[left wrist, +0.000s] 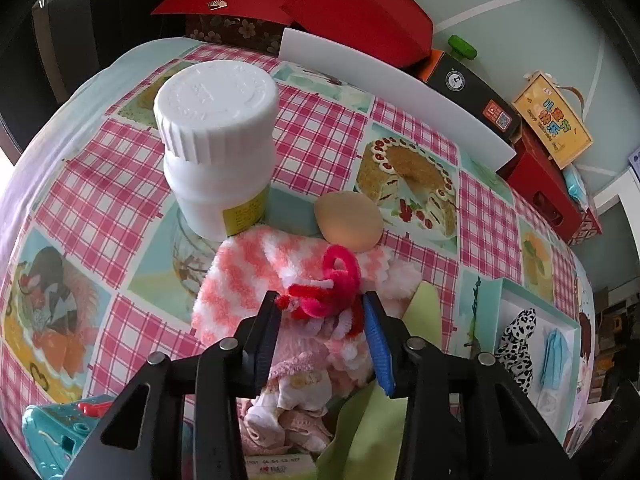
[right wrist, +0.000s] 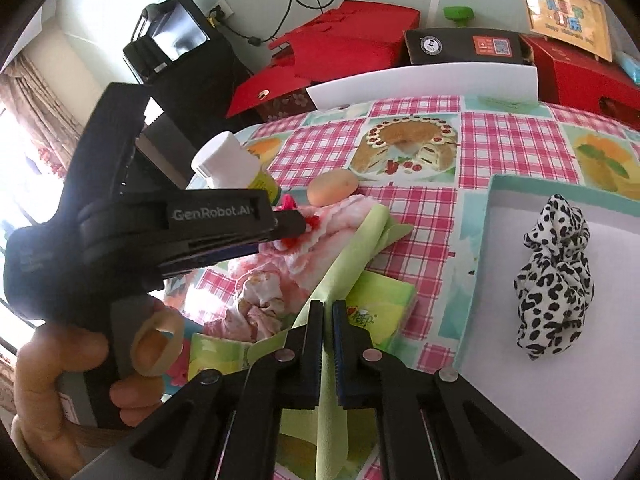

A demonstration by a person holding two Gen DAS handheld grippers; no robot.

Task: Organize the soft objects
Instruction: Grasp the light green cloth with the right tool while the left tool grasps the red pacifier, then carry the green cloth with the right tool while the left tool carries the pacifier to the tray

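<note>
Two grippers: left [left wrist: 320, 300] apart around pipe cleaners [left wrist: 328, 288], right [right wrist: 327, 308] clamping half-hidden green cloth [right wrist: 352, 256].

Setting: a home room. A plastic tablecloth [left wrist: 312, 132], printed with pink checks and cake pictures, is covering the table. Red gift boxes [right wrist: 352, 48] are lying along the wall behind it, and a curtain [right wrist: 38, 104] is hanging at a bright window.

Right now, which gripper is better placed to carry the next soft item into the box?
Probably right. The right gripper is shut on the green cloth, and the box lies just beside it. The left gripper is open around the pipe cleaners, farther away.
</note>
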